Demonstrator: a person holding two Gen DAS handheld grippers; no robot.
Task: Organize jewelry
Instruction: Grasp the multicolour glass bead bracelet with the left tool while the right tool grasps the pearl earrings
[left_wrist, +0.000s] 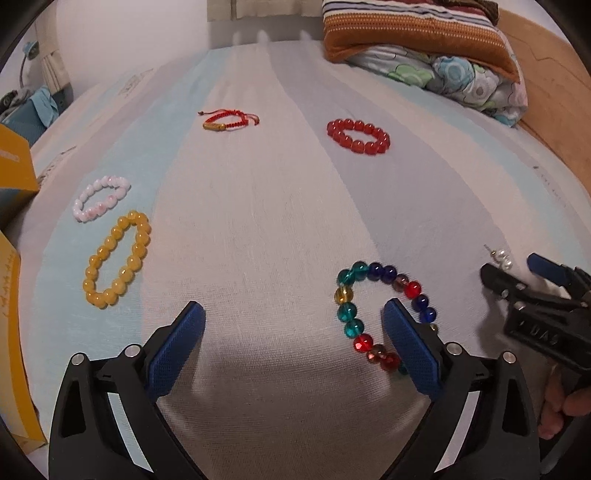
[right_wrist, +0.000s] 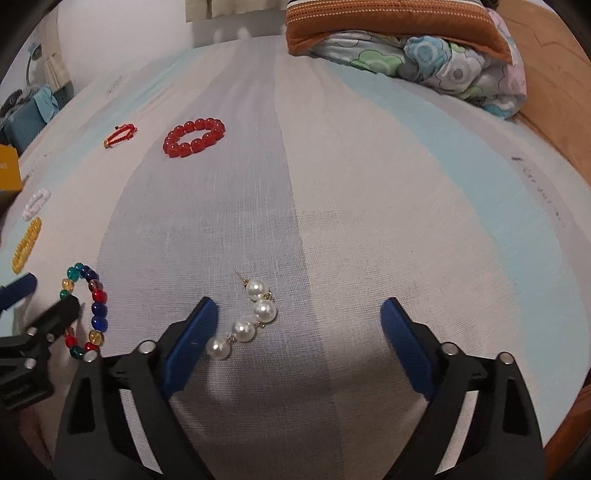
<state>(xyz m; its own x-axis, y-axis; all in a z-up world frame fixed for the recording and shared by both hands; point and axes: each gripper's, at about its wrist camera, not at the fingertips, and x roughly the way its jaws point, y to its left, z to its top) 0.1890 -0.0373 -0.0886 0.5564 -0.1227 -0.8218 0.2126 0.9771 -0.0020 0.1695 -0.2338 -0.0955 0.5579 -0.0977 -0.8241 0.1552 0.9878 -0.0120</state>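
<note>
Jewelry lies spread on a striped bed sheet (left_wrist: 258, 221). My left gripper (left_wrist: 293, 310) is open and empty; its right finger sits over a multicoloured bead bracelet (left_wrist: 351, 295), also in the right wrist view (right_wrist: 98, 306). My right gripper (right_wrist: 299, 308) is open and empty, with pearl earrings (right_wrist: 251, 314) just inside its left finger; they show in the left wrist view (left_wrist: 502, 258). Farther off lie a yellow bead bracelet (left_wrist: 118, 258), a pink-white bracelet (left_wrist: 101, 197), a red cord bracelet (left_wrist: 231, 119) and a red bead bracelet (left_wrist: 357, 136).
Folded blankets and a floral quilt (left_wrist: 443, 55) sit at the far right of the bed. A wooden headboard (right_wrist: 554, 92) runs along the right. Yellow boxes (left_wrist: 14, 173) stand at the left edge. The right gripper shows in the left wrist view (left_wrist: 513, 273).
</note>
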